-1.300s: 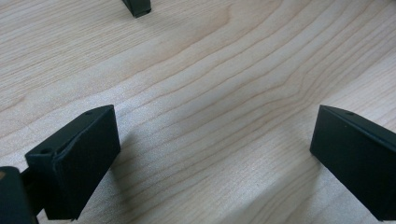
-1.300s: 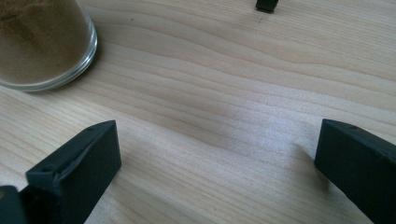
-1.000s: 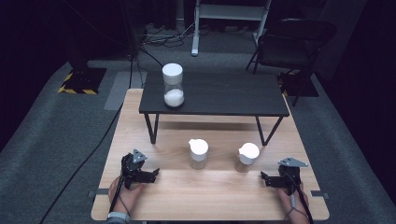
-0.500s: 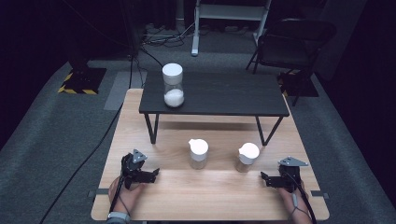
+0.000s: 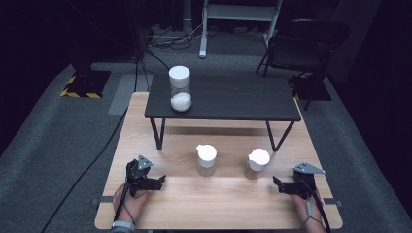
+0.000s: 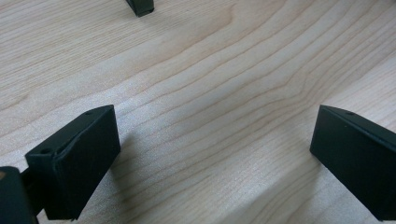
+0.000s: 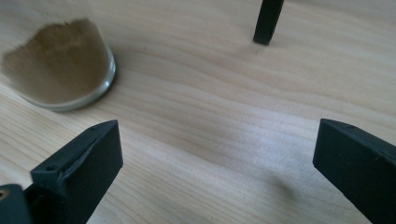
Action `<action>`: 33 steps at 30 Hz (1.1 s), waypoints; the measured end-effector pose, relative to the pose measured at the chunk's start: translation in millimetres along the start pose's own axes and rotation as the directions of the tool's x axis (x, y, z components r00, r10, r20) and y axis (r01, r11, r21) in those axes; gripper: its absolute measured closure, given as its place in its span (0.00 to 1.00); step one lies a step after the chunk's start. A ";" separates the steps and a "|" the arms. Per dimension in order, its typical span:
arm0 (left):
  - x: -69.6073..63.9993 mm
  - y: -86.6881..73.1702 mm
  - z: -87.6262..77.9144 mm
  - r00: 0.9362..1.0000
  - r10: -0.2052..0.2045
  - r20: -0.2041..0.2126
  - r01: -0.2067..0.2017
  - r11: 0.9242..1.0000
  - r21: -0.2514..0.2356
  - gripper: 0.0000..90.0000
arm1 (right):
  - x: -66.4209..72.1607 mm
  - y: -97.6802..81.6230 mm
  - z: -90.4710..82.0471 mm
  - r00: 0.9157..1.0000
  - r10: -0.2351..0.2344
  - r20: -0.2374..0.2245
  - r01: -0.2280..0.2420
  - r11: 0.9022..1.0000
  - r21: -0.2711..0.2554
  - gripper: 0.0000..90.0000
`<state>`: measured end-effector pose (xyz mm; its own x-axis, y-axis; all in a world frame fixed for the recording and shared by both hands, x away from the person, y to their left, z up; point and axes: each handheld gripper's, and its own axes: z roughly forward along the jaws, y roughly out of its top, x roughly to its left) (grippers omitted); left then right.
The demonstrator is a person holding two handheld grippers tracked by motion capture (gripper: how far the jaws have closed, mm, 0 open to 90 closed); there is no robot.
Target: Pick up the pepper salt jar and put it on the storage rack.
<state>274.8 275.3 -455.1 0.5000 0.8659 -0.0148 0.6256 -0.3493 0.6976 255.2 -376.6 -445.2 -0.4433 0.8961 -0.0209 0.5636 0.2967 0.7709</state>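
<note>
Left tongs [image 5: 156, 180] low at the near left of the counter [image 5: 228, 199], held in a hand [image 5: 128, 200] from the near edge, aimed right; jaws spread wide, nothing between them, bare wood under them in the left gripper view [image 6: 212, 135]. Right tongs [image 5: 279, 185] low at the near right, held in the other hand [image 5: 307, 208], aimed left; jaws equally wide apart and empty [image 7: 217, 149]. Both forearms entered from the near edge, wrists close to the wood. Two white-capped jars stood between the tongs, a little farther off: left jar [image 5: 206, 159] and right jar [image 5: 257, 163], the latter with brown powder, near the right tongs but apart from them [image 7: 60, 65]. Farther still, a low black table [image 5: 233, 99] carried a tall jar [image 5: 180, 89] with white powder at its left end.
</note>
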 end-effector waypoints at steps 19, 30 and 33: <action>0.0 0.0 0.0 1.000 0.000 0.000 0.000 1.000 0.000 0.02 | 10.9 -5.8 -37.9 1.000 -0.011 0.008 0.012 0.980 -0.198 0.02; 0.1 0.1 0.0 1.000 0.000 0.000 0.000 1.000 0.000 0.02 | 14.0 -9.7 -52.1 1.000 -0.011 0.010 0.013 0.961 -0.277 0.02; 0.0 0.0 0.0 1.000 0.000 0.000 0.000 1.000 0.000 0.02 | 14.5 -10.2 -54.0 1.000 -0.009 0.008 0.011 0.957 -0.290 0.02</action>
<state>274.8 275.4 -455.1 0.5002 0.8658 -0.0146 0.6255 -0.3496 0.6975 205.4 -384.4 -418.9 -0.4424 0.8962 -0.0332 0.3321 0.1981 0.9222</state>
